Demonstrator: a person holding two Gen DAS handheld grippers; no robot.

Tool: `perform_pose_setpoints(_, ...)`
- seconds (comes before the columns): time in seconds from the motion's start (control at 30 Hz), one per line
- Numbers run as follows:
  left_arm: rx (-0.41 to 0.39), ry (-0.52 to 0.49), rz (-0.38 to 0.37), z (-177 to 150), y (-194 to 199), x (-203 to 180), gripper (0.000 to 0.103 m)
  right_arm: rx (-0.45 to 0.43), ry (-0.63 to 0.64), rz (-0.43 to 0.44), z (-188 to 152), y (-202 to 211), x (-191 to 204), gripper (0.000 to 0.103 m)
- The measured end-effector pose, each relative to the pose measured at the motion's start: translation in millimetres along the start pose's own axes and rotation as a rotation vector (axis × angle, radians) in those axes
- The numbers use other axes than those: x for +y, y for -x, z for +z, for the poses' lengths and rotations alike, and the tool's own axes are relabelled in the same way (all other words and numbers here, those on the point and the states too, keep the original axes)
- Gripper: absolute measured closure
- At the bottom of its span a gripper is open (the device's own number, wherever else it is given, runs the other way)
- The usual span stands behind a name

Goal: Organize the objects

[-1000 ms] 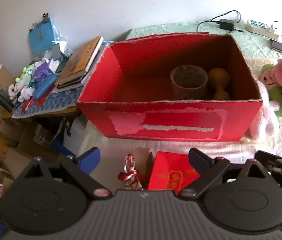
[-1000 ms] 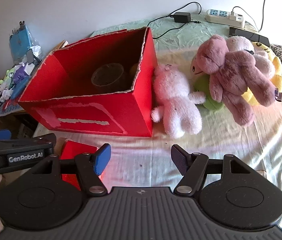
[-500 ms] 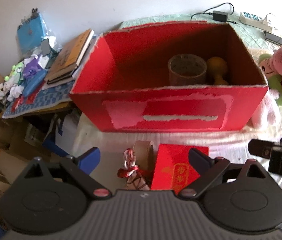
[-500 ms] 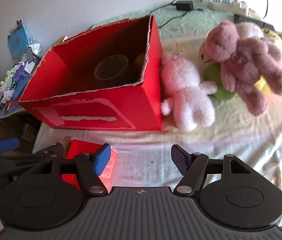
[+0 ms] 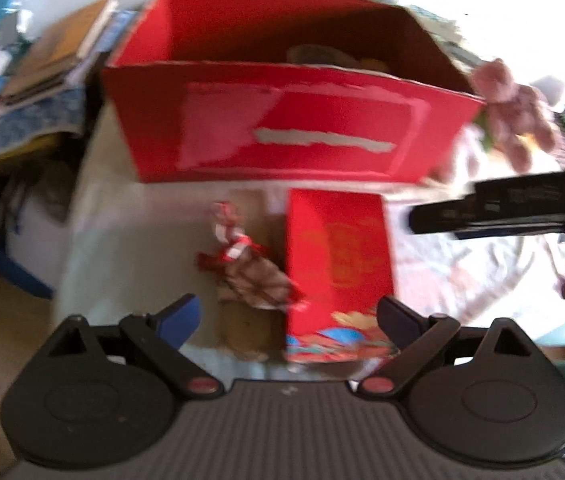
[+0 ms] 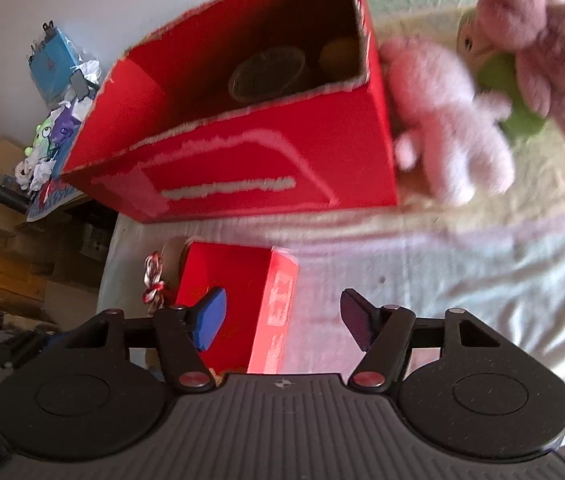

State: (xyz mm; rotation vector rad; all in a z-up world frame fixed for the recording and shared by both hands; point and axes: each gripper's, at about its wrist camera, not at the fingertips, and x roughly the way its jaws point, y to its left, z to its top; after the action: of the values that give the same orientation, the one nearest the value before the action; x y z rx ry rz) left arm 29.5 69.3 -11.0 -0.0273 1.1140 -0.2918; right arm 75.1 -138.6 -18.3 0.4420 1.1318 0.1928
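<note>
A big open red cardboard box (image 5: 282,120) (image 6: 266,160) stands on the bed, with a tape roll (image 6: 266,76) and a yellow object (image 6: 338,56) inside. In front of it lies a small red gift box (image 5: 338,256) (image 6: 238,292). Beside that are a ribbon-tied packet (image 5: 250,268) (image 6: 154,280) and a brown tape roll (image 6: 174,252). My left gripper (image 5: 288,320) hangs open above the packet and the small box. My right gripper (image 6: 282,320) is over the small box's right edge, its jaws closing, and the pads touch nothing. The left wrist view is blurred.
A pink plush (image 6: 450,120), a mauve plush (image 6: 542,40) (image 5: 510,108) and a green one (image 6: 510,92) lie right of the big box. Books (image 5: 58,52) and small toys (image 6: 50,140) crowd a side table on the left, past the bed's edge. Pale bedsheet (image 6: 462,280) spreads to the right.
Both grippers have tipped downward and come closer to the small red box, which now fills more of each view. The right jaws have narrowed a little.
</note>
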Motion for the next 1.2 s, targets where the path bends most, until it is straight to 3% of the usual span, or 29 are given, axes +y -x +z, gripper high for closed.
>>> perform_pose_setpoints(0.1, 0.005, -0.013, -0.069, -0.4, -3.3, -4.9, 0.001, 0.017, -0.008, 0.016, -2.5, -5.2, 3.0, 0.039)
perform_pose_setpoints(0.37, -0.028, -0.079, -0.162, 1.5, -9.0, -12.6, 0.001, 0.016, -0.022, 0.054, -5.7, -10.5, 6.4, 0.04)
perform_pose_setpoints(0.47, -0.023, -0.064, -0.222, -1.2, -13.6, -7.7, 0.001, 0.018, -0.037, 0.069, -6.9, -12.3, 4.6, 0.045)
perform_pose_setpoints(0.7, 0.031, -0.044, -0.275, -0.9, -33.9, -4.4, 0.001, 0.054, -0.073, 0.095, -8.9, -24.2, 1.8, 0.061)
perform_pose_setpoints(0.9, 0.05, -0.072, -0.319, 4.4, -44.6, -13.3, 0.001, 0.049, -0.087, 0.075, -8.6, -23.9, -1.7, 0.063)
perform_pose_setpoints(1.0, 0.057, -0.124, -0.346, 8.7, -46.5, -24.9, 0.001, 0.041, -0.097, 0.052, -8.5, -18.4, -10.1, 0.064)
perform_pose_setpoints(1.2, 0.064, -0.286, -0.313, 8.4, -44.0, -42.1, 0.002, -0.002, -0.167, 0.02, -8.2, -3.2, -34.6, 0.065)
